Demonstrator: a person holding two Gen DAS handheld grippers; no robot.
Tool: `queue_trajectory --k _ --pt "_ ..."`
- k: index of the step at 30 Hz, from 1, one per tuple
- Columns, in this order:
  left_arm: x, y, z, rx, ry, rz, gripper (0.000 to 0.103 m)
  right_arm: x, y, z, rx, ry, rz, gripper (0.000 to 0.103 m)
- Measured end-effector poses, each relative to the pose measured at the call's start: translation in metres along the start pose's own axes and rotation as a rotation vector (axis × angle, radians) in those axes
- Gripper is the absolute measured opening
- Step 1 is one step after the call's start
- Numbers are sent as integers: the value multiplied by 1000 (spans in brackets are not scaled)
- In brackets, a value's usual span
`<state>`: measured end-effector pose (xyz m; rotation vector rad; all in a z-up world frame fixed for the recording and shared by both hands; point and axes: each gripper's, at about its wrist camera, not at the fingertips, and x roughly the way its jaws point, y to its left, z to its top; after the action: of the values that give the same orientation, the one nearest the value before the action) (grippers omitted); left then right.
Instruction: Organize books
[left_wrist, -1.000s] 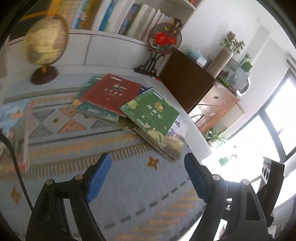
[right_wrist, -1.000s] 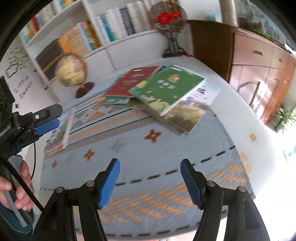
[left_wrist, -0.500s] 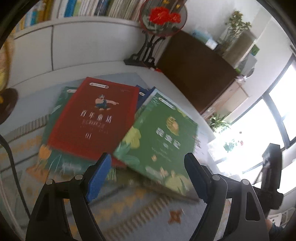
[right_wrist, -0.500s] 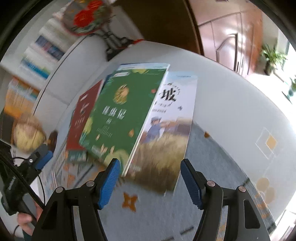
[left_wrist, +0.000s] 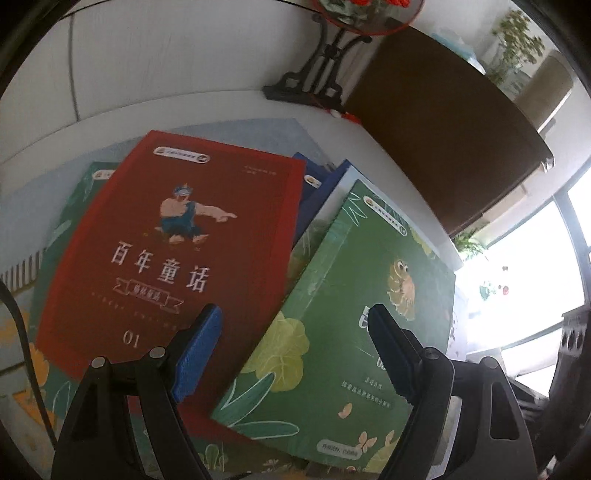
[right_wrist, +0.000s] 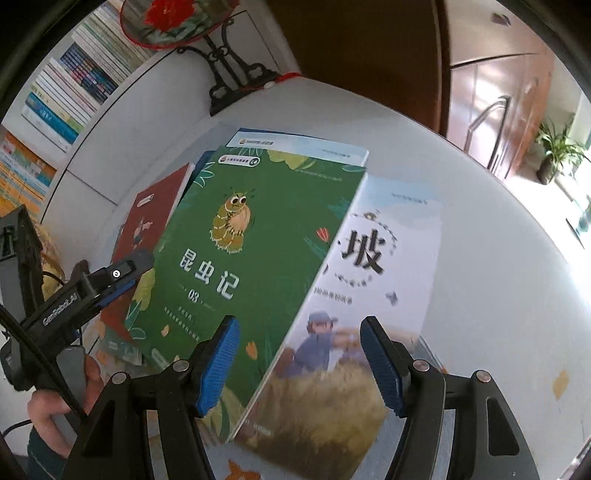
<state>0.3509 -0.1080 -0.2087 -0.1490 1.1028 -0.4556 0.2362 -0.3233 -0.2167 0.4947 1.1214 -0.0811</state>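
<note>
A loose pile of books lies on the white table. In the left wrist view a red book (left_wrist: 177, 258) overlaps a green insect book (left_wrist: 354, 332), with blue books (left_wrist: 317, 188) under them. My left gripper (left_wrist: 295, 354) is open, low over the seam between the red and green books. In the right wrist view the green book (right_wrist: 251, 251) lies on a pale book with a field picture (right_wrist: 369, 314); the red book (right_wrist: 147, 221) is at the left. My right gripper (right_wrist: 299, 358) is open over the near edges of the green and pale books. The left gripper (right_wrist: 110, 284) shows at the left.
A round fan ornament on a black stand (right_wrist: 229, 74) stands at the table's back. A bookshelf with several books (right_wrist: 74, 85) is at the back left. A dark wooden cabinet (left_wrist: 443, 122) stands to the right, with bright windows (left_wrist: 535, 277) beyond. A patterned mat (left_wrist: 18, 332) lies under the books.
Both grippers have moved forward and down from over the mat to close above the book pile. The books now fill both views. Both stay open.
</note>
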Motion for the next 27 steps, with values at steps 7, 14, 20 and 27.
queue_trajectory --k 7,14,20,27 --pt "4 -10 0 64 22 -28 80 20 7 14 -39 9 -3 57" --pt "-20 4 -31 -18 50 -83 80 30 35 19 -158 12 6 58" --pt "-39 37 -73 -192 63 -141 80 34 48 19 -241 19 105 58" --pt "-36 26 -77 -157 63 -59 80 29 47 6 -291 61 87 58"
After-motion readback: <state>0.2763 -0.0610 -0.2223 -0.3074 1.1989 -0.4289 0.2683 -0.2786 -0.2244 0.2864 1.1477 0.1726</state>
